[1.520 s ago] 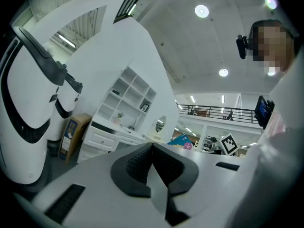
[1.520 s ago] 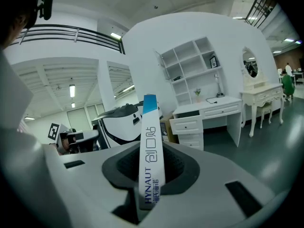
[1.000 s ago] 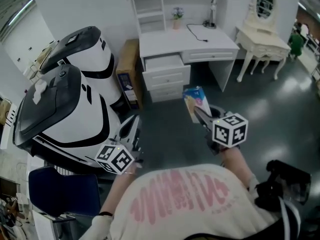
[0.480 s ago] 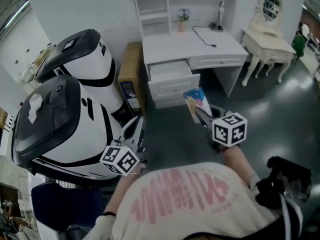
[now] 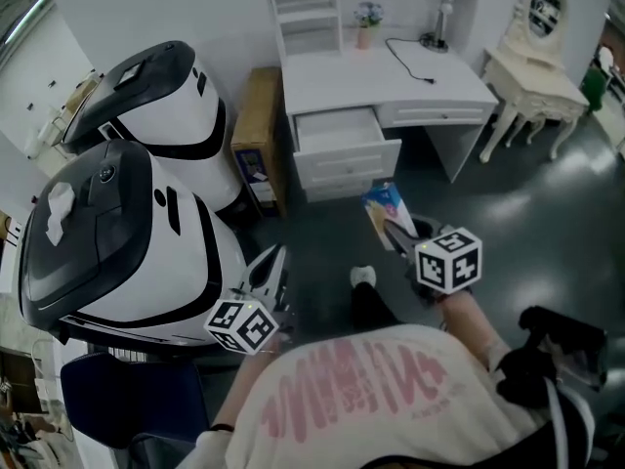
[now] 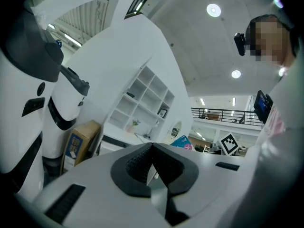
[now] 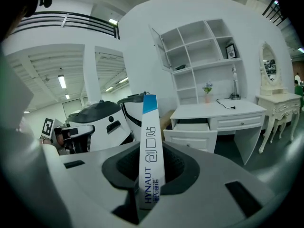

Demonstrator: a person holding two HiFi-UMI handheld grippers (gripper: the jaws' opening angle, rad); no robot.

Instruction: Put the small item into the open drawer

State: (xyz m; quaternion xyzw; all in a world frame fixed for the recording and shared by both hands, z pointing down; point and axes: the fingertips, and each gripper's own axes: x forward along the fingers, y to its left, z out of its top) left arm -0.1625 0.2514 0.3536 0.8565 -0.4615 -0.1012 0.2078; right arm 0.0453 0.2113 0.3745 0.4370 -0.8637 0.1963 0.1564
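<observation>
The thin blue-and-white box (image 7: 150, 146) stands edge-on, clamped between the jaws of the right gripper (image 5: 393, 231). That gripper is held out ahead of the person's chest, pointing toward the open drawer (image 5: 340, 131) of the white table (image 5: 391, 71), well apart from it. The left gripper (image 5: 272, 267), jaws together and empty, sits low beside a white machine (image 5: 146, 223).

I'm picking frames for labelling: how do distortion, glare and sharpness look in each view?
Head view: sharp, evenly lit, soft sheen on the dark floor. Left gripper view: strong fisheye bowing, dark corners, ceiling lights blown out, mosaic patch top right. Right gripper view: fisheye too, but the print on the small box between the jaws reads clearly.
</observation>
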